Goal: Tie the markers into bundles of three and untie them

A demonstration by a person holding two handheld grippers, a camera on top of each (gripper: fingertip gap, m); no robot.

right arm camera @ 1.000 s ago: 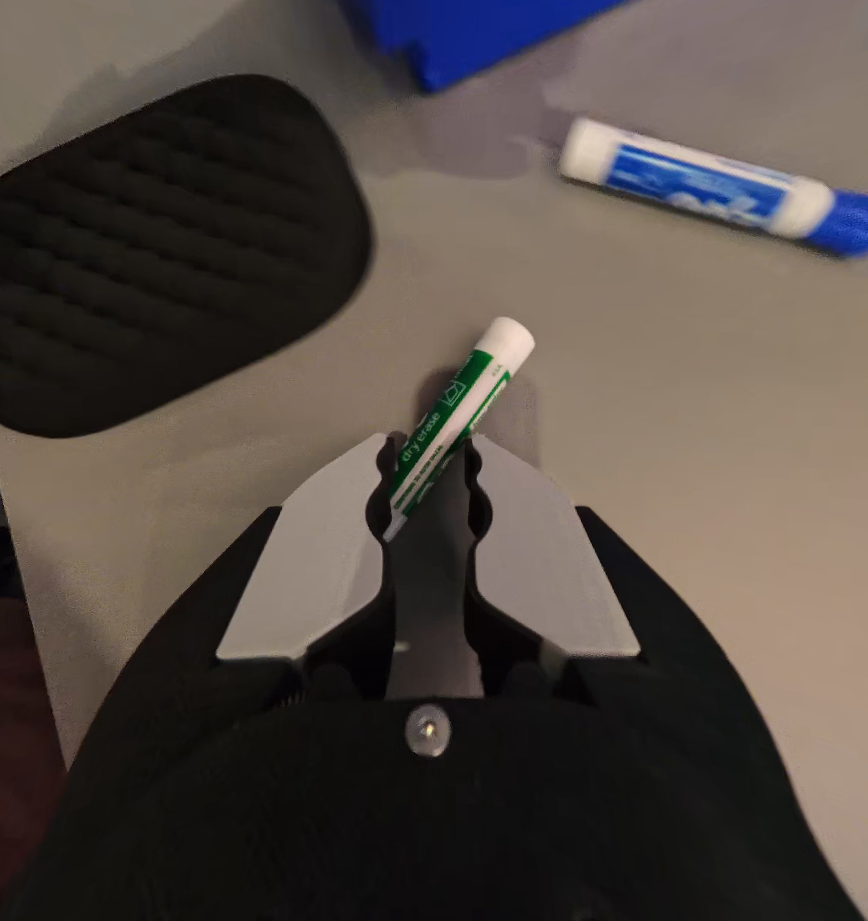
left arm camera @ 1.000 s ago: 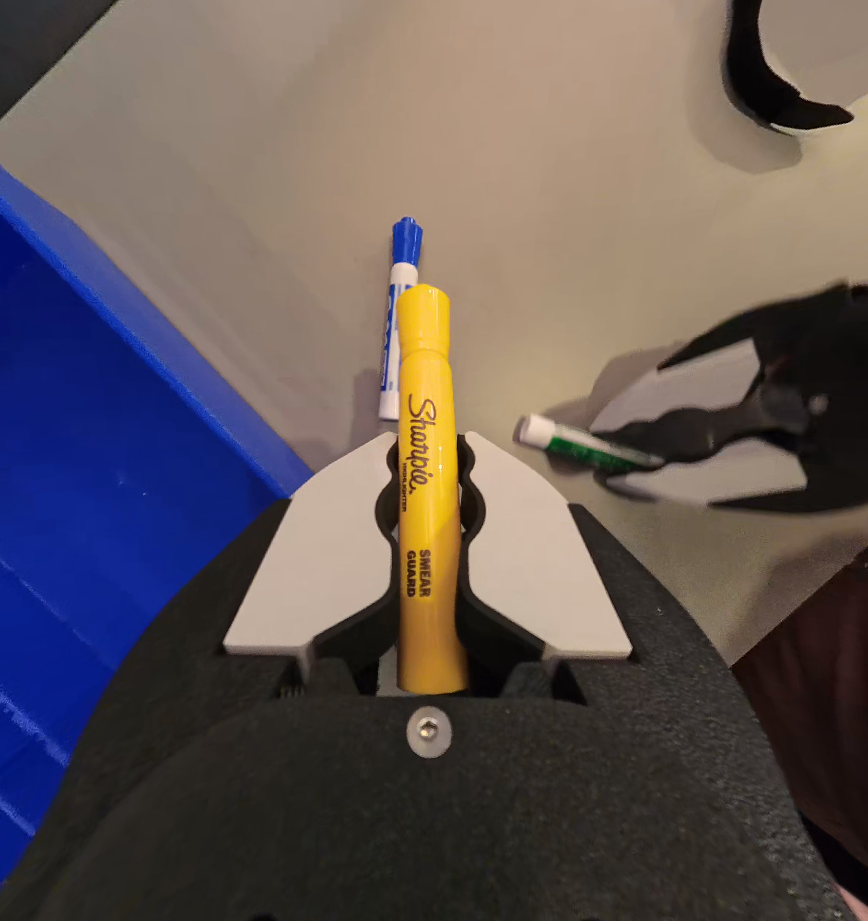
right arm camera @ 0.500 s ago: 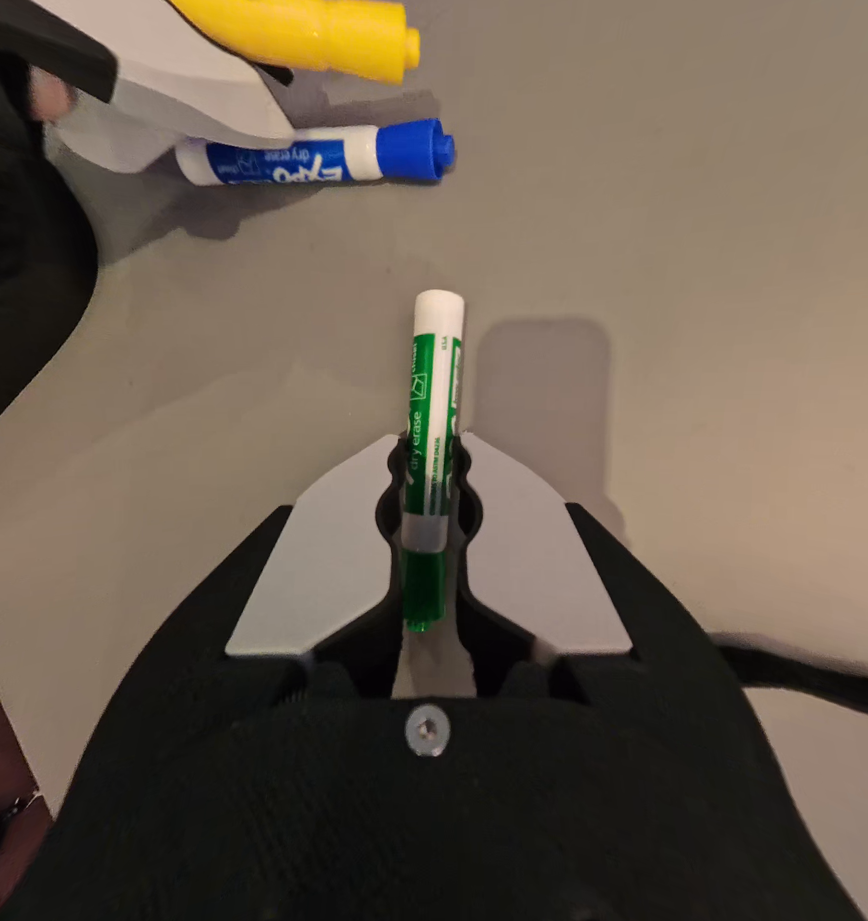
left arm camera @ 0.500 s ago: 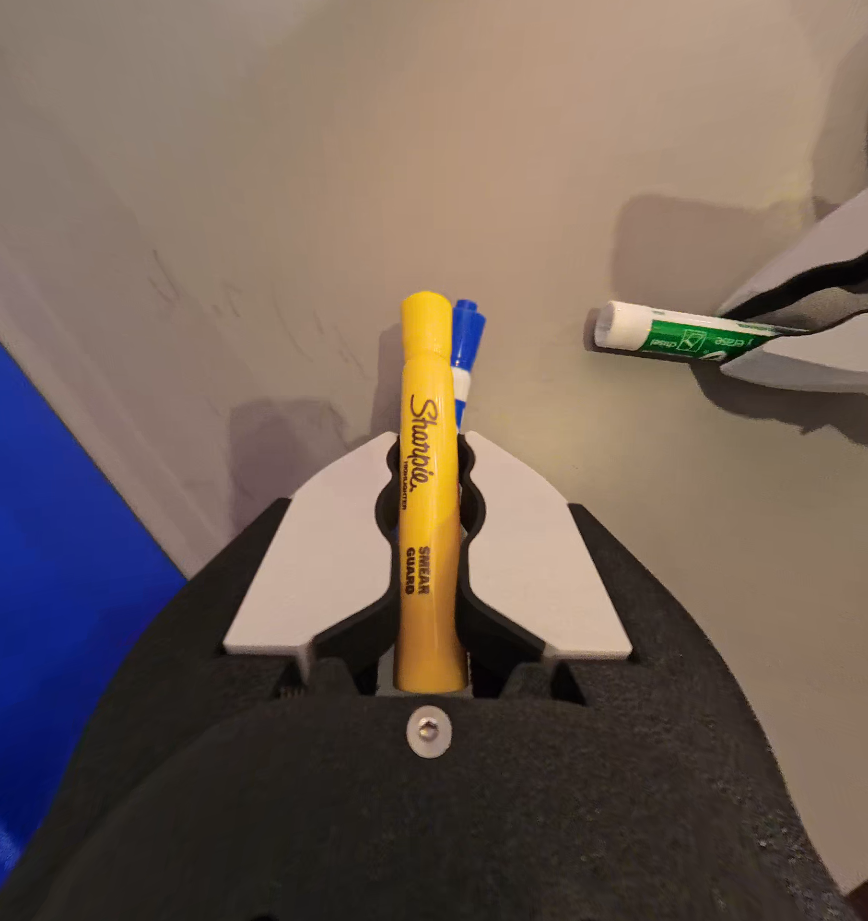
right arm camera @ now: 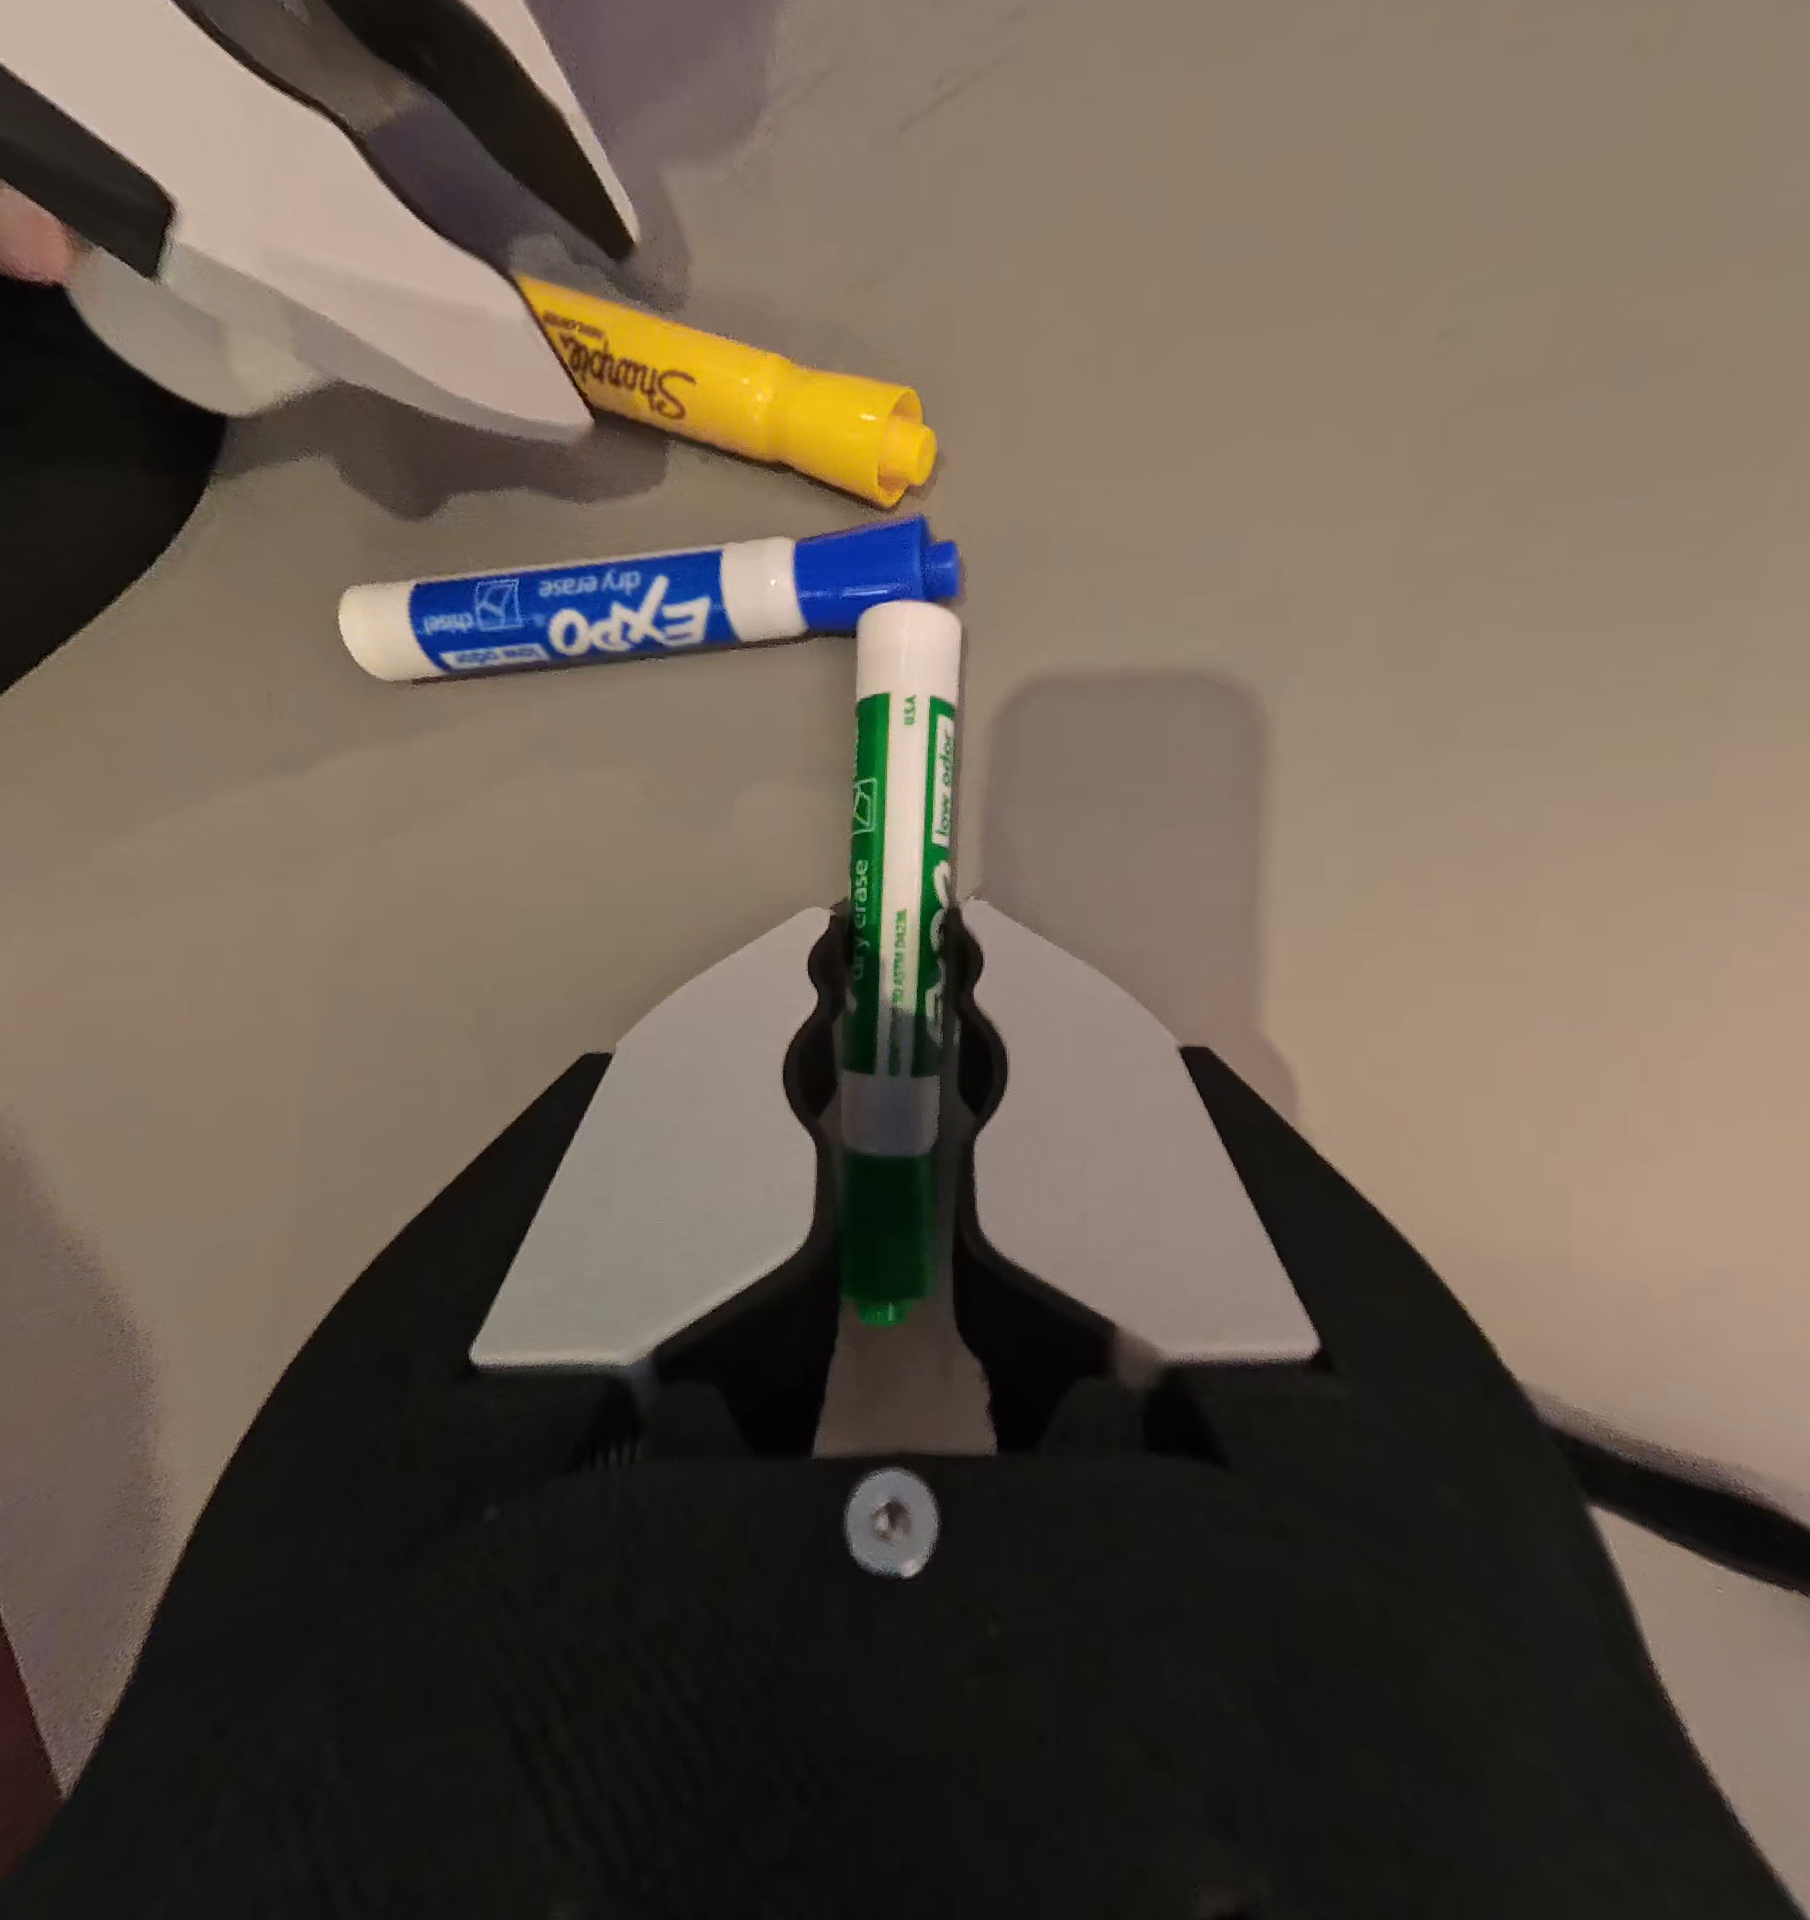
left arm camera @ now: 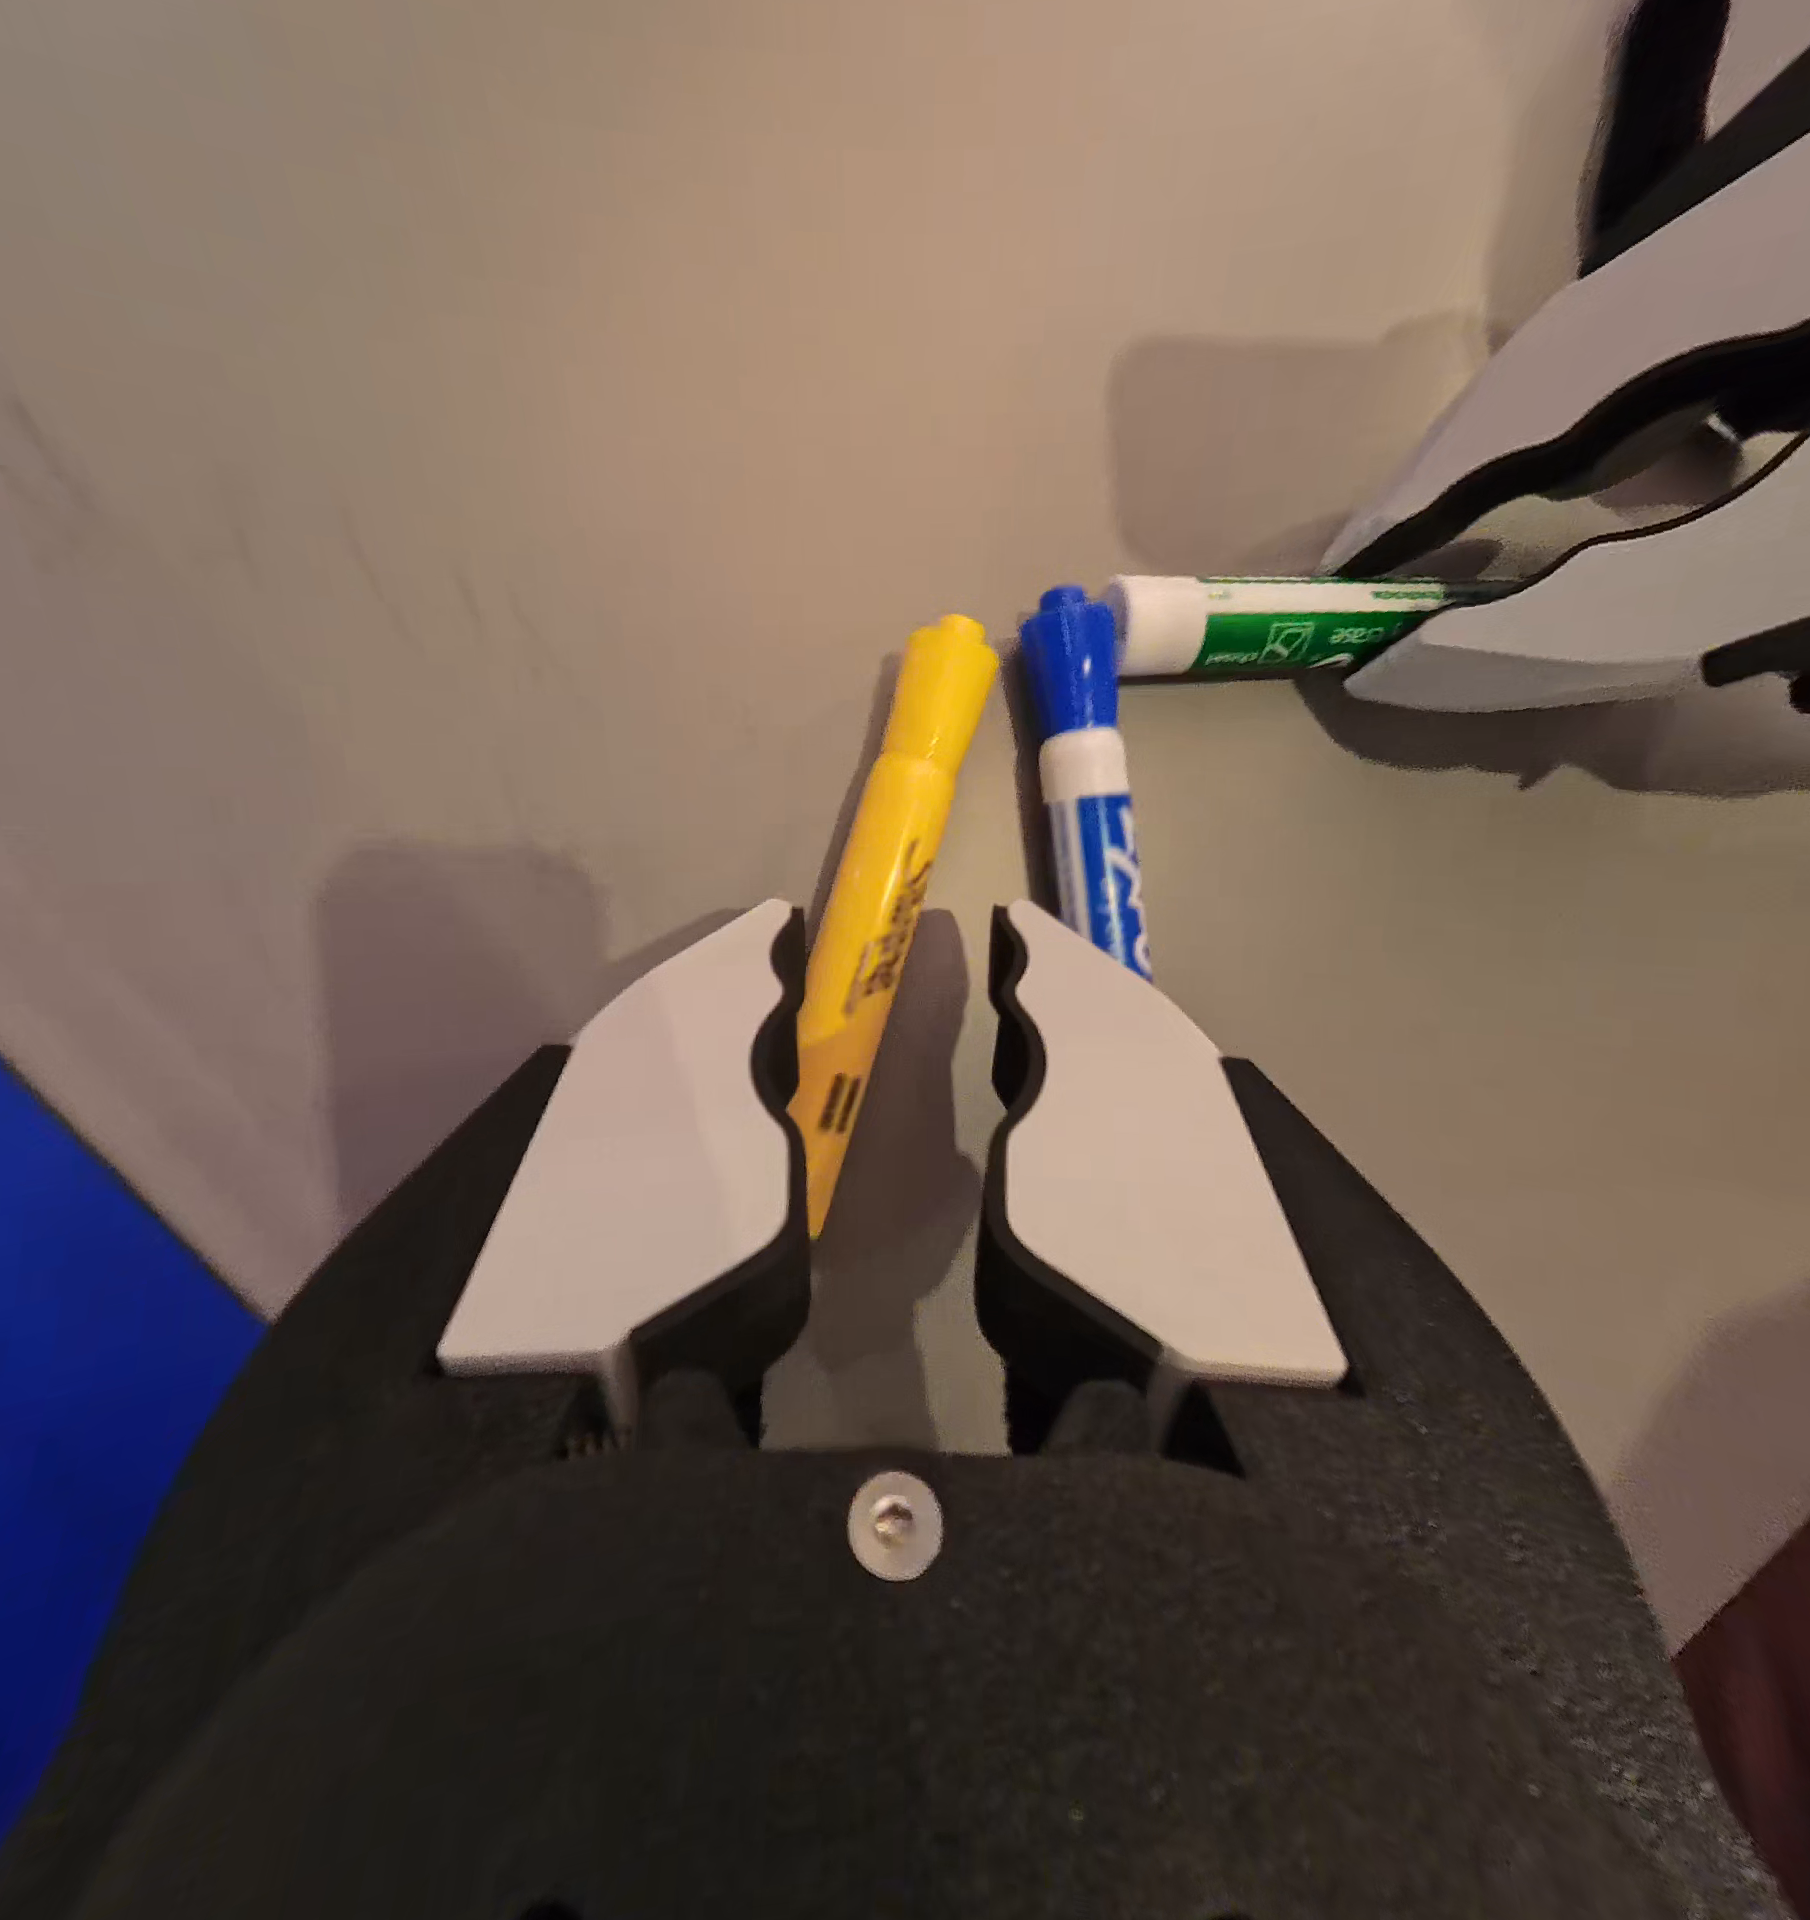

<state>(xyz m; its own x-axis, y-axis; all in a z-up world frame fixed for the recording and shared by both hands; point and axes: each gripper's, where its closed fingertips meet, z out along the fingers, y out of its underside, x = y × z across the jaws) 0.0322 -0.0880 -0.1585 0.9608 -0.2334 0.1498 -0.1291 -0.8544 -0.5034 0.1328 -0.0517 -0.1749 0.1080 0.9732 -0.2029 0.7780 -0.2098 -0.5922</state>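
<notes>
My left gripper (left arm camera: 896,925) is open. The yellow marker (left arm camera: 896,873) lies loose on the table between its fingers, leaning on the left one; it also shows in the right wrist view (right arm camera: 766,400). A blue marker (left arm camera: 1088,790) lies just right of it, also seen in the right wrist view (right arm camera: 610,613). My right gripper (right arm camera: 896,920) is shut on a green marker (right arm camera: 901,852). Its white end touches the blue marker's cap. The green marker (left arm camera: 1265,629) and the right gripper (left arm camera: 1400,623) show at the right of the left wrist view. The left gripper's fingers (right arm camera: 361,301) show top left in the right wrist view.
A blue bin (left arm camera: 59,1351) stands at the left of the left wrist view. A black cable (right arm camera: 1711,1507) runs along the table at the right of the right wrist view. The grey table (right arm camera: 1400,520) spreads around the markers.
My left gripper has opened and let the yellow marker drop onto the table beside the blue one. My right gripper has brought the green marker up to the blue marker's cap.
</notes>
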